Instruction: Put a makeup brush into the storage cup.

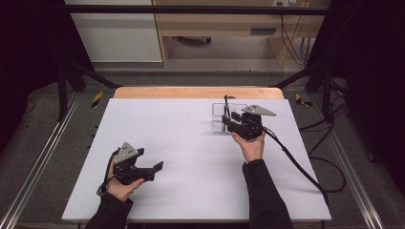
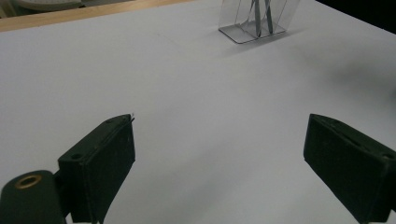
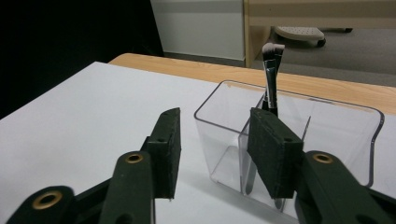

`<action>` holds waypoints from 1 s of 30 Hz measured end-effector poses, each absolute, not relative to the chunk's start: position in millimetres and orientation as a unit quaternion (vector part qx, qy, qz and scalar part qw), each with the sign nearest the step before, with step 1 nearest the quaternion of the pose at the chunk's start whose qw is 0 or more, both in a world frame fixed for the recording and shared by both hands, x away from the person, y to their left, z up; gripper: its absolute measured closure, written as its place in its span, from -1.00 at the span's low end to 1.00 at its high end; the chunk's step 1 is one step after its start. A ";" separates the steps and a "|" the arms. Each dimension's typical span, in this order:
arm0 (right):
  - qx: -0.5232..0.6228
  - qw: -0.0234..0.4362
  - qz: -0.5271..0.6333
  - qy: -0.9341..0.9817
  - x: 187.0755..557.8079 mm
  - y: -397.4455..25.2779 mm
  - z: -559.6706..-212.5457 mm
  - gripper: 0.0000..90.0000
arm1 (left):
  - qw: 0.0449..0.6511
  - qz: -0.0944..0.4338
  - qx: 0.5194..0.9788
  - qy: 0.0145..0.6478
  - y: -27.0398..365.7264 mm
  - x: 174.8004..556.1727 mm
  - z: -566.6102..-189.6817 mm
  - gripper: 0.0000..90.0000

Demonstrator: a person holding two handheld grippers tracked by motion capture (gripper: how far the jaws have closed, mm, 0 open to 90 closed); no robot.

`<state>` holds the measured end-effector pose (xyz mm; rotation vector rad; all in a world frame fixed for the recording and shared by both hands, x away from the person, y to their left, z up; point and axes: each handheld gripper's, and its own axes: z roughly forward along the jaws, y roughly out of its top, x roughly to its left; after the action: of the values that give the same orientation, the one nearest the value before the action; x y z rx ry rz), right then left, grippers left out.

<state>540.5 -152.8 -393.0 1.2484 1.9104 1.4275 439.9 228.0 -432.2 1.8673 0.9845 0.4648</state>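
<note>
Hand-held gripper [image 2: 219, 158] wide apart above white table [image 2: 187, 84]; clear holder [image 2: 254, 21] beyond.

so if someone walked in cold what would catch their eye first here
Probably the clear plastic organizer at the far right of the white table, with a makeup brush standing upright in it. The right hand-held gripper sits right against it, jaws open and empty. The left hand-held gripper rests near the front left, jaws wide open.
</note>
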 end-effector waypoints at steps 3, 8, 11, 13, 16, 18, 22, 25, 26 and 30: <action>0.442 0.225 0.519 0.696 528.6 -154.7 -392.6 0.04 | 0.471 0.190 0.761 0.403 229.1 440.0 -431.9 -0.82; 0.433 0.230 0.518 0.700 517.4 -157.0 -391.9 -0.11 | 0.470 0.190 0.762 0.403 230.0 440.1 -431.9 -0.83; 0.425 0.224 0.528 0.700 507.1 -160.7 -390.3 -0.28 | 0.470 0.190 0.762 0.403 230.6 440.1 -432.1 -0.83; 0.422 0.219 0.529 0.703 502.4 -162.8 -389.7 -0.37 | 0.470 0.189 0.761 0.404 231.6 439.8 -432.0 -0.84; 0.418 0.220 0.528 0.705 495.0 -165.8 -389.9 -0.46 | 0.472 0.188 0.760 0.404 233.0 439.7 -431.6 -0.84; 0.413 0.224 0.525 0.710 490.0 -166.8 -390.4 -0.51 | 0.472 0.188 0.760 0.404 233.5 439.7 -431.6 -0.84; 0.410 0.219 0.528 0.710 483.1 -169.8 -392.3 -0.60 | 0.472 0.187 0.760 0.406 234.6 439.9 -432.1 -0.84; 0.412 0.219 0.524 0.712 475.9 -175.4 -396.2 -0.71 | 0.471 0.186 0.762 0.404 235.0 439.9 -432.8 -0.85; 0.412 0.219 0.524 0.712 475.9 -175.4 -396.2 -0.71 | 0.471 0.186 0.762 0.404 235.0 439.9 -432.8 -0.85; 0.412 0.226 0.518 0.715 466.6 -181.5 -399.9 -0.79 | 0.469 0.184 0.763 0.404 236.1 440.2 -433.8 -0.85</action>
<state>466.6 -181.5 -399.9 1.1358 1.9723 1.4275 440.2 236.1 -433.8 1.8716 0.9914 0.4514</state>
